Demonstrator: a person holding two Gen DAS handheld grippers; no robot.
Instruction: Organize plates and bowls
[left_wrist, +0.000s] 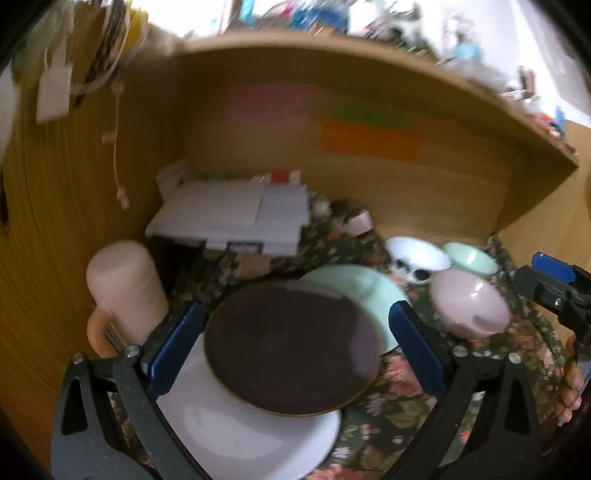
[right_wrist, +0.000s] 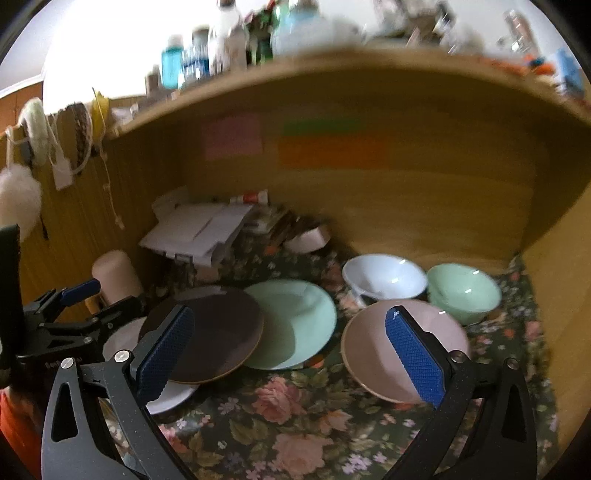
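Your left tongs (left_wrist: 291, 347) stand wide apart with nothing between the pads, and the dark plate (left_wrist: 291, 347) sits in the gap without touching either pad. That plate rests on the white plate (left_wrist: 240, 435), which lies nearest you, and its far rim overlaps the green plate (left_wrist: 362, 288). Left of the left pad stands a pink mug (left_wrist: 125, 291).

Your right tongs (right_wrist: 288, 354) are wide apart too and hold nothing. Between their pads lies floral cloth (right_wrist: 280, 406), with the green plate just beyond the gap. The left pad (right_wrist: 166, 350) covers the near edge of the dark plate; the right pad (right_wrist: 413, 354) crosses the pink bowl (right_wrist: 369, 350), though you cannot tell whether it touches. Beyond that bowl sit the white bowl (right_wrist: 384, 277) and, to its right, the green bowl (right_wrist: 465, 291), near each other against the wooden back wall (right_wrist: 369, 203).
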